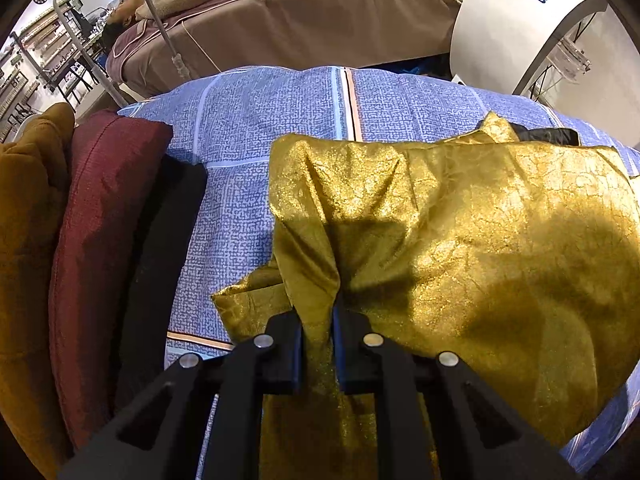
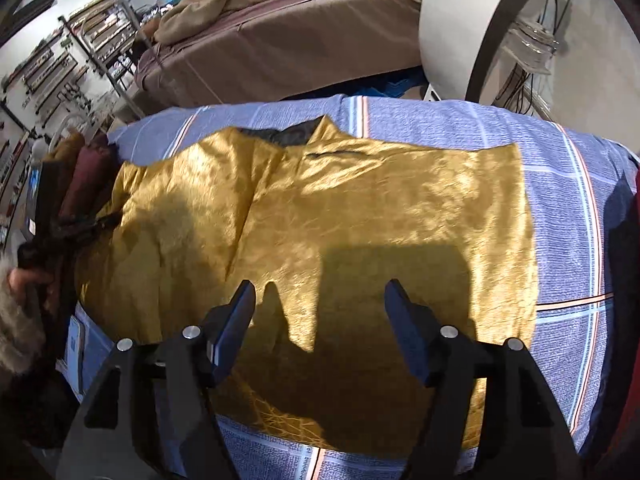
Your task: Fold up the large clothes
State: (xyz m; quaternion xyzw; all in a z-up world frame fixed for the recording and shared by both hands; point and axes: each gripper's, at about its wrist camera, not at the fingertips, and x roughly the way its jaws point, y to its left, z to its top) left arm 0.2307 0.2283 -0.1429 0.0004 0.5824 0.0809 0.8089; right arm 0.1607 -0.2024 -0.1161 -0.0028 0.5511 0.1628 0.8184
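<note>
Left wrist view: your left gripper (image 1: 317, 320) is pinching a gathered fold of the gold garment (image 1: 460, 232), which is lying on the blue checked bedcover (image 1: 260, 120); a maroon cushion (image 1: 100, 220) is sitting at nine o'clock. Right wrist view: your right gripper (image 2: 320, 300) is hovering spread above the garment (image 2: 340, 208), nothing between its jaws; the white machine (image 2: 472, 20) is standing at one o'clock.

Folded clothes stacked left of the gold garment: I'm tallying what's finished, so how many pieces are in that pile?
3 visible in the left wrist view: a mustard piece outermost, a maroon one beside it, and a black one nearest the gold garment. More may be hidden.
</note>
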